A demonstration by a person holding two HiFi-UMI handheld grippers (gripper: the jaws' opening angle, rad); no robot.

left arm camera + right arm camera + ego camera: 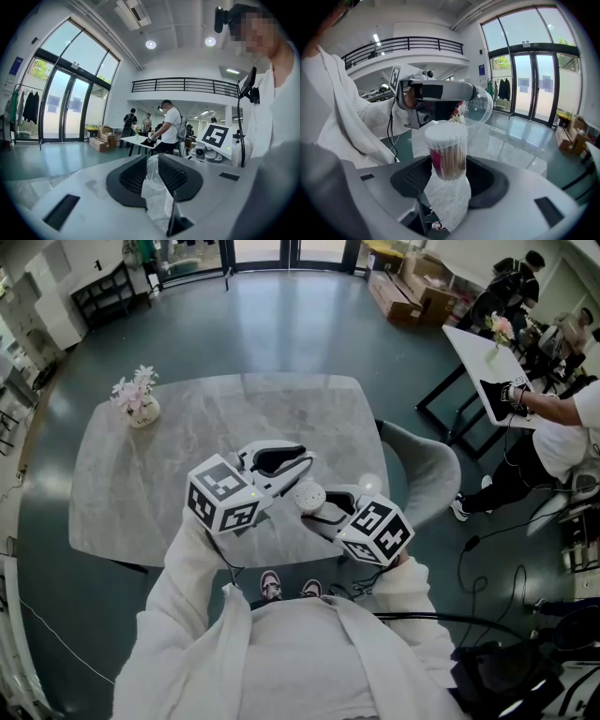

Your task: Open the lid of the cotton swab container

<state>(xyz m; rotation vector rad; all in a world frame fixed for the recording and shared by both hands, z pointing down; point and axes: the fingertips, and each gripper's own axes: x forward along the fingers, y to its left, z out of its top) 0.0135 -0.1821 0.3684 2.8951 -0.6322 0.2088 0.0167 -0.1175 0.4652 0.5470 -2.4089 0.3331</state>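
Observation:
The cotton swab container (446, 152), a clear tube packed with white-tipped swabs, stands upright with its top uncovered. My right gripper (447, 171) is shut on its lower half. In the head view the container (309, 495) shows as a white round top just ahead of the right gripper (323, 505), over the table's near edge. The clear dome lid (478, 105) is off the container, up and to the right of it, pinched at the tip of my left gripper (298, 465). In the left gripper view the lid (154, 171) sits between the black pads (174, 174) of that gripper (152, 164).
A grey marble table (187, 437) carries a small vase of pink flowers (139, 399) at its far left. A grey chair (427, 465) stands at the table's right side. A person (562, 418) works at a white table (492, 371) beyond it. Cardboard boxes (412, 287) lie on the floor.

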